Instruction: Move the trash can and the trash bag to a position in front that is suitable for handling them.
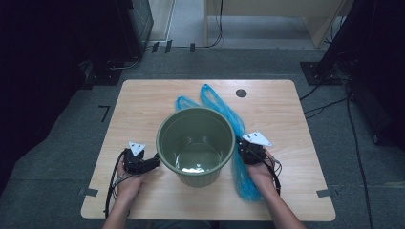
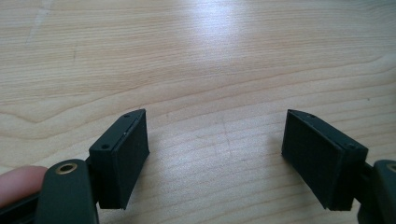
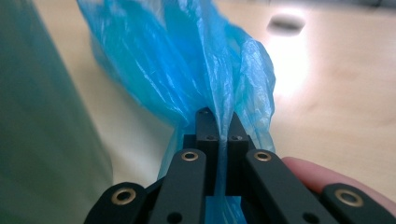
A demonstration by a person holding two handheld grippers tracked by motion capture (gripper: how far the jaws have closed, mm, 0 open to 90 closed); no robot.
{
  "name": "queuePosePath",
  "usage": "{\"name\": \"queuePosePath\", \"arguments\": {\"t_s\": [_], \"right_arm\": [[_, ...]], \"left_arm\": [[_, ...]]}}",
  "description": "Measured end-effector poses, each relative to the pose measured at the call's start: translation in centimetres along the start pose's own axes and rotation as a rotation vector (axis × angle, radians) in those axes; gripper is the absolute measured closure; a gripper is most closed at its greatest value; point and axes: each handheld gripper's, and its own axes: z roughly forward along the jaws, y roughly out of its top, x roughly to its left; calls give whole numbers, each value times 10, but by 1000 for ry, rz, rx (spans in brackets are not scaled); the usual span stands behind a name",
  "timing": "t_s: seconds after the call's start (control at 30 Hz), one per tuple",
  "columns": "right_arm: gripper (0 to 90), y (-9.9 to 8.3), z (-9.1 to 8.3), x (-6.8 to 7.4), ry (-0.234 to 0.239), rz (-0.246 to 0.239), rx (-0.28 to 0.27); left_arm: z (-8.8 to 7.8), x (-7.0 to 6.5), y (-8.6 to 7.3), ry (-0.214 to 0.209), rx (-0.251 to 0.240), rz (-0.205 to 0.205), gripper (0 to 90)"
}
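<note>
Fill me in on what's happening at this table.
A person works at a light wooden table with tongs in each hand. The right tongs are shut on a crumpled blue plastic bag that lies beside a round green plastic bin, to its right in the high view. The left tongs stand open over bare wood on the bin's other side, holding nothing.

The right gripper (image 3: 223, 128) rises from six o'clock, its two black jaws pressed together on a pinch of thin blue plastic bag (image 3: 187, 60). The bag bunches at the pinch and fans out crumpled toward eleven and twelve o'clock; a strip of it hangs below the jaws. A green bucket wall (image 3: 42, 130) stands blurred at nine o'clock. The wooden tabletop (image 3: 336, 93) lies at three o'clock, with a dark round spot (image 3: 286, 22) at one o'clock. A fingertip (image 3: 317, 175) shows at five o'clock.
</note>
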Motion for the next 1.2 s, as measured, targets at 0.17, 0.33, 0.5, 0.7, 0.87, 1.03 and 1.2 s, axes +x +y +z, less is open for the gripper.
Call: {"name": "queuePosePath", "arguments": {"t_s": [0.17, 0.33, 0.5, 0.7, 0.87, 1.03, 1.2], "right_arm": [[900, 21, -24, 0, -37, 36, -212], [900, 38, -42, 2, -70, 67, -345], [900, 57, -61, 6, -87, 87, -458], [900, 82, -82, 14, -85, 83, -556], [900, 101, -96, 23, -89, 70, -622], [900, 118, -107, 33, -81, 61, -675], [900, 136, -118, 46, -52, 43, -715]], "left_arm": [[0, 0, 0, 1, 0, 1, 222], [0, 0, 0, 1, 0, 1, 222], [0, 0, 0, 1, -1, -1, 223], [0, 0, 0, 2, -2, 1, 223], [0, 0, 0, 3, -2, 2, 223], [0, 0, 0, 2, -1, 1, 223], [0, 0, 0, 2, 0, 2, 223]]}}
